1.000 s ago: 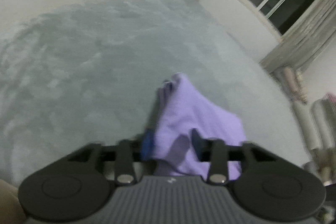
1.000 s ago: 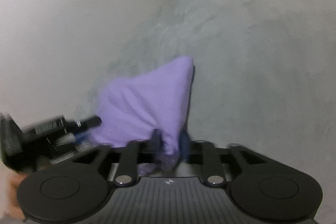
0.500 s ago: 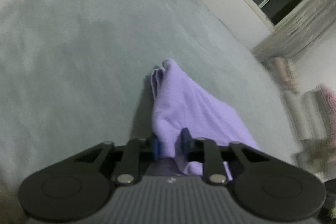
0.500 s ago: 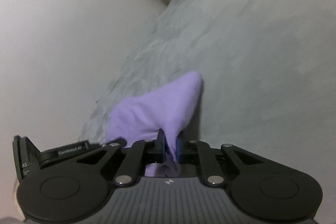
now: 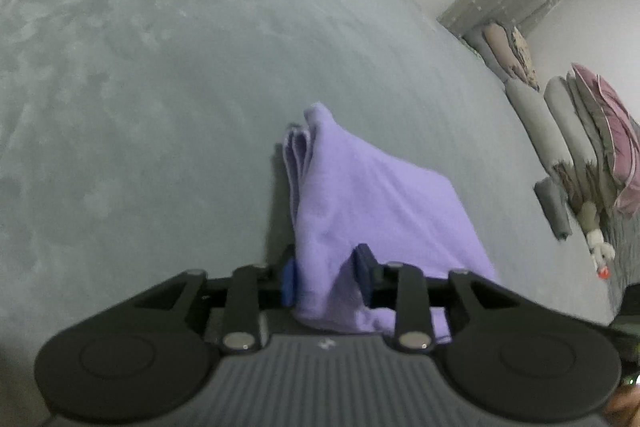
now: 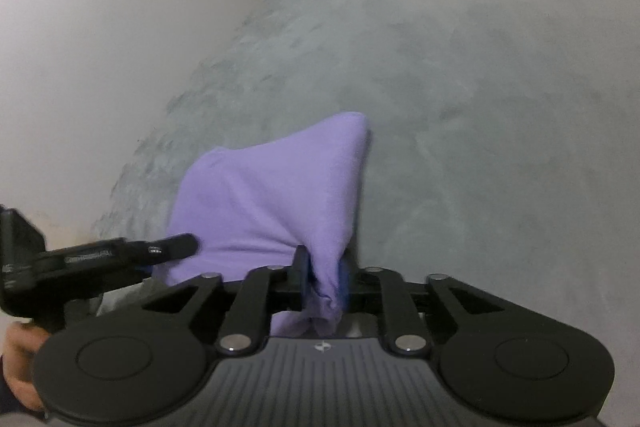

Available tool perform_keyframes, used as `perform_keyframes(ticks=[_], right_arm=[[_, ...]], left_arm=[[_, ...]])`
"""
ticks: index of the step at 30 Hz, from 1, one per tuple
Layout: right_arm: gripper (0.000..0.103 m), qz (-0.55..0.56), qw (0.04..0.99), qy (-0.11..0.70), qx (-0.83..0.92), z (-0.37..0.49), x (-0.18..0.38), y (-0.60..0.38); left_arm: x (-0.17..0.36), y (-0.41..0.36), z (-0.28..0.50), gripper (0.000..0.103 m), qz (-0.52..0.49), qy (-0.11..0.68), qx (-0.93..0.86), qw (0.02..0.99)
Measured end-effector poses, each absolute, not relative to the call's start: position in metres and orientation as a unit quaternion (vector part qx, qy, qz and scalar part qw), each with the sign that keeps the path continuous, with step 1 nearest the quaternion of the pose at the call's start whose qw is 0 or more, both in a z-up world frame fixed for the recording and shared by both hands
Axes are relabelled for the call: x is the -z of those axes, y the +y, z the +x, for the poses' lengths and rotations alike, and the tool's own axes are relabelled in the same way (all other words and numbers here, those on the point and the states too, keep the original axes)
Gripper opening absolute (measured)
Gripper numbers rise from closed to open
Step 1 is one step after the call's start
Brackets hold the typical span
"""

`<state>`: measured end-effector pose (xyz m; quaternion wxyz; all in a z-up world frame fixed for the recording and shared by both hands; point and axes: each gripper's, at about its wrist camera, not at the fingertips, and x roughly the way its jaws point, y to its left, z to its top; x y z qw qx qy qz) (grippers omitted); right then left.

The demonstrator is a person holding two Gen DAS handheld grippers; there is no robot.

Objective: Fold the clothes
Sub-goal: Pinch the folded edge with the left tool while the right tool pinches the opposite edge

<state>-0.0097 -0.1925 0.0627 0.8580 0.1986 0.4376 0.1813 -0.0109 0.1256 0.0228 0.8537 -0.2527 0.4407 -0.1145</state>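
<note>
The right gripper (image 6: 325, 277) has purple cloth (image 6: 272, 203) between its jaws, which have just been opening. The left gripper (image 6: 176, 247) reaches in from the left. Grey bed (image 6: 480, 87) beyond.

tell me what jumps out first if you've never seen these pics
The lilac garment stands out, bunched on the grey bed cover between both tools. The left tool and right tool each have a fold of it between their fingers, their jaws having just been opening. Pillows line the far right edge.
</note>
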Motion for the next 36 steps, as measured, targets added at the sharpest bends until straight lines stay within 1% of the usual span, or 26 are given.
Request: perform_keyframes(ticks=[1,2,3,4,5,8,11,12,13,14,15,16,17,19,22,24,27,30,33,36], right_arm=[[0.025,0.21,0.856,0.435,-0.185,-0.006,-0.061,-0.195],[0.038,0.219,0.856,0.428,-0.191,-0.001,-0.062,-0.197],[0.056,0.222,0.86,0.416,-0.194,0.004,-0.064,-0.196],[0.064,0.225,0.864,0.408,-0.194,0.011,-0.066,-0.198],[0.069,0.227,0.867,0.399,-0.194,0.017,-0.067,-0.201],[0.069,0.275,0.851,0.399,-0.201,0.041,-0.055,-0.206],[0.062,0.301,0.834,0.414,-0.207,0.055,-0.029,-0.201],[0.059,0.294,0.837,0.411,-0.21,0.057,-0.028,-0.197],[0.051,0.287,0.838,0.41,-0.216,0.058,-0.029,-0.192],[0.029,0.281,0.839,0.413,-0.217,0.058,-0.031,-0.188],[0.021,0.274,0.842,0.416,-0.209,0.062,-0.031,-0.182],[0.021,0.263,0.849,0.409,-0.207,0.061,-0.033,-0.179],[0.018,0.254,0.855,0.403,-0.204,0.059,-0.035,-0.176],[0.015,0.248,0.867,0.384,-0.2,0.053,-0.045,-0.173],[0.014,0.208,0.891,0.347,-0.206,0.035,-0.074,-0.163],[0.014,0.186,0.905,0.314,-0.219,0.016,-0.099,-0.158],[0.014,0.185,0.914,0.269,-0.239,-0.021,-0.132,-0.16],[0.014,0.199,0.911,0.251,-0.259,-0.054,-0.154,-0.167],[0.014,0.194,0.914,0.245,-0.258,-0.062,-0.161,-0.166],[0.014,0.153,0.928,0.256,-0.225,-0.041,-0.141,-0.158]], left_arm=[[-0.027,0.13,-0.012,0.043,-0.259,0.435,0.111,0.855],[-0.029,0.134,-0.01,0.052,-0.261,0.425,0.107,0.86],[-0.032,0.138,-0.007,0.059,-0.262,0.415,0.102,0.865],[-0.034,0.141,-0.004,0.074,-0.263,0.405,0.098,0.87],[-0.031,0.141,0.004,0.079,-0.262,0.406,0.104,0.869],[-0.015,0.134,0.022,0.079,-0.275,0.416,0.117,0.859],[-0.013,0.12,0.029,0.079,-0.246,0.405,0.128,0.871],[-0.011,0.113,0.03,0.077,-0.235,0.404,0.133,0.874],[-0.01,0.107,0.031,0.065,-0.223,0.404,0.138,0.876],[-0.009,0.101,0.033,0.046,-0.211,0.404,0.142,0.879],[-0.008,0.095,0.034,0.039,-0.204,0.405,0.144,0.879],[-0.007,0.09,0.035,0.027,-0.198,0.407,0.146,0.88],[-0.006,0.091,0.037,0.018,-0.211,0.409,0.15,0.875],[-0.007,0.095,0.041,0.016,-0.241,0.411,0.157,0.865],[-0.03,0.096,0.03,0.016,-0.247,0.383,0.172,0.874],[-0.054,0.096,0.011,0.016,-0.238,0.35,0.185,0.887],[-0.09,0.102,-0.024,0.016,-0.244,0.319,0.21,0.891],[-0.118,0.108,-0.059,0.016,-0.251,0.302,0.233,0.89],[-0.122,0.095,-0.062,0.017,-0.217,0.298,0.228,0.901],[-0.087,0.08,-0.044,0.018,-0.205,0.348,0.218,0.889]])
